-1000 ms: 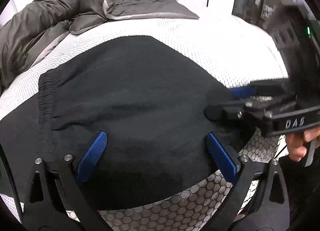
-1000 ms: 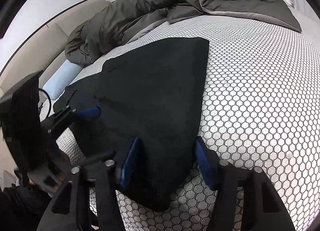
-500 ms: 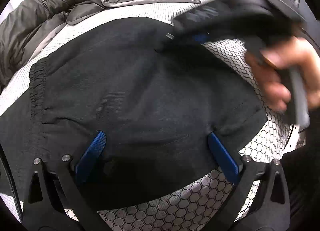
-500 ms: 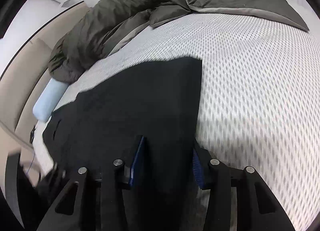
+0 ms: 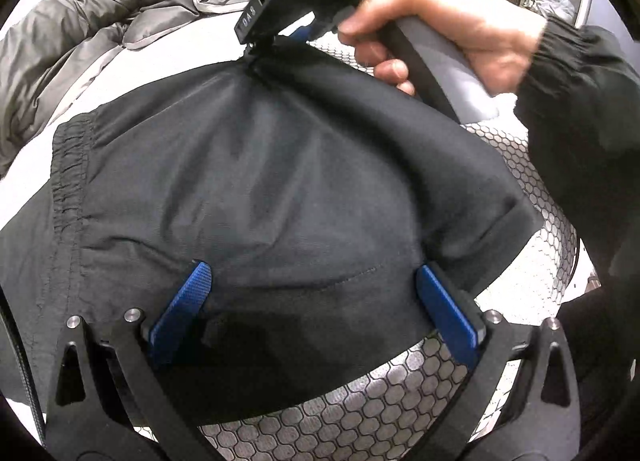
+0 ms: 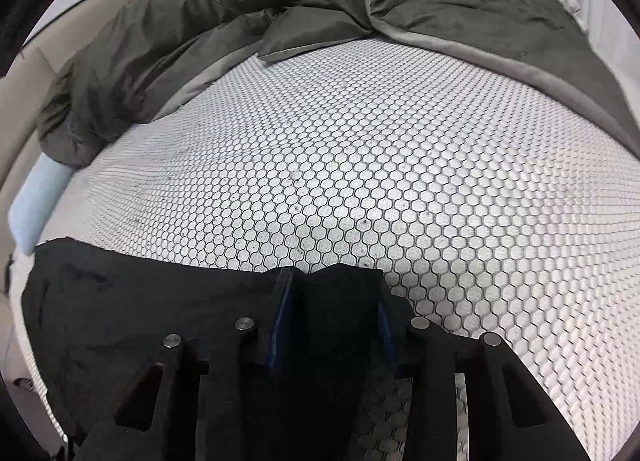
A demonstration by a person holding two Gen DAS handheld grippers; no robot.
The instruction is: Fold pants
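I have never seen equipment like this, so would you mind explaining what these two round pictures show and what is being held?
There is no robot here: a person carries a hand-held two-finger gripper in each hand, each with a fisheye camera looking along its fingers, hence the round pictures. One picture is from the left tool, one from the right. On the honeycomb-patterned mattress lie black pants, with a grey-green duvet bunched behind. The left gripper stands open above the pants. The right gripper, held by the person's hand, has just been closing and pinches an edge of the pants, lifting it across to fold.
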